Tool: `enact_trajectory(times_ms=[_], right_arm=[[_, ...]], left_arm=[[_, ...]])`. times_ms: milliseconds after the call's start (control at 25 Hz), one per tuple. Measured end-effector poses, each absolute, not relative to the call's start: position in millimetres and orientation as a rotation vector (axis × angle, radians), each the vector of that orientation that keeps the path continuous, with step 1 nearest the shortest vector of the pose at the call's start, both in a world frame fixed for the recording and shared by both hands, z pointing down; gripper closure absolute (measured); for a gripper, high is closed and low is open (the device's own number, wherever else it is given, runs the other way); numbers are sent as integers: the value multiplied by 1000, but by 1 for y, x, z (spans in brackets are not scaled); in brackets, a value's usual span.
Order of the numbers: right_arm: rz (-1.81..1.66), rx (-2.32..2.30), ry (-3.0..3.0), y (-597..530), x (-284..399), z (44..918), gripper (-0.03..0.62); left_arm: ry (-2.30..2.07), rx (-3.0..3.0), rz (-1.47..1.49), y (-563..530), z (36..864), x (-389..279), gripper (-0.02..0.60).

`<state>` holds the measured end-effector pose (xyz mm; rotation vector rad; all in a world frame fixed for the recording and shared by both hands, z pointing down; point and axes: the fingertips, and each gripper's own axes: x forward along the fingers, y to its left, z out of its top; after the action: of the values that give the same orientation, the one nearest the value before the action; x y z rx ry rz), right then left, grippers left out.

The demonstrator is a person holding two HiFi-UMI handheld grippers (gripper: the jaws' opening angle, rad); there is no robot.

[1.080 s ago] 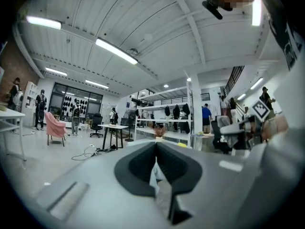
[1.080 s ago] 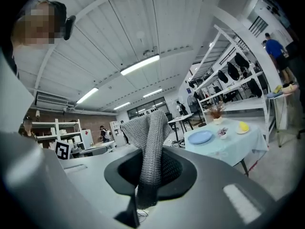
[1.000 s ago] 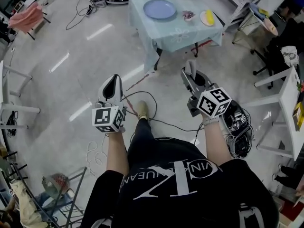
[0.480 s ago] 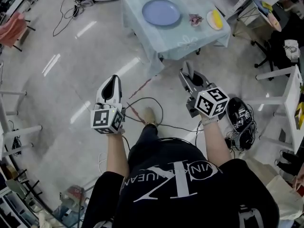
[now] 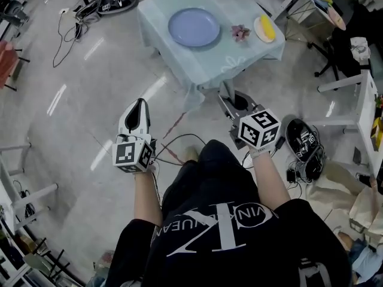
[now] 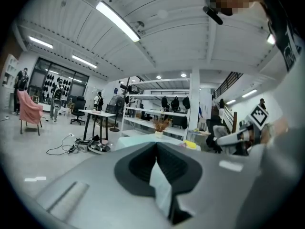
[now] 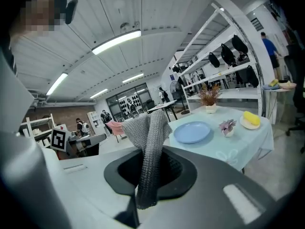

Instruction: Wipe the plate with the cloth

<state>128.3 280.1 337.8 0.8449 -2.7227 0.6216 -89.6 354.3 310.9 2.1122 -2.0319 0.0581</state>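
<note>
Head view: the plate (image 5: 194, 27) sits on the worktop (image 5: 239, 58), well ahead of your left gripper (image 5: 139, 104) and right gripper (image 5: 230, 100).
Left gripper view: fingers (image 6: 136, 166) clenched, empty.
Right gripper view: fingers (image 7: 178, 173) grasp the grey cloth (image 7: 148, 147). No wiping yet; all of it is left.

Straight ahead of the right gripper (image 5: 229, 98) stands a square table under a pale blue tablecloth (image 5: 239, 61). On its far right part sit a small purple flower in a little pot (image 5: 240, 33) and, just beside it, a white saucer with a yellow oblong piece (image 5: 264, 27). At the table's far edge is a pot of dried brown plant (image 7: 208, 99). A black oval bag with cables (image 5: 304, 143) lies on the grey floor close to that gripper's right. Thin black cable loops (image 5: 179, 137) run between it and the left gripper (image 5: 139, 103). Far ahead and to the left of the left gripper stands a chair draped in pink fabric (image 6: 28, 113).
</note>
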Motion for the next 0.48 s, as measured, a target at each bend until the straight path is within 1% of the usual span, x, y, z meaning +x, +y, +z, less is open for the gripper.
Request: enact_trajectory(times_ms=[240,480], right_arm=[[643,882,-2707,232,125,349,549],[632,854,-2702,157,100,358,549]], left_arm=[[-1970,2163,77,299,324,-90,581],[-1981,2137,112,226,324,-112,581]])
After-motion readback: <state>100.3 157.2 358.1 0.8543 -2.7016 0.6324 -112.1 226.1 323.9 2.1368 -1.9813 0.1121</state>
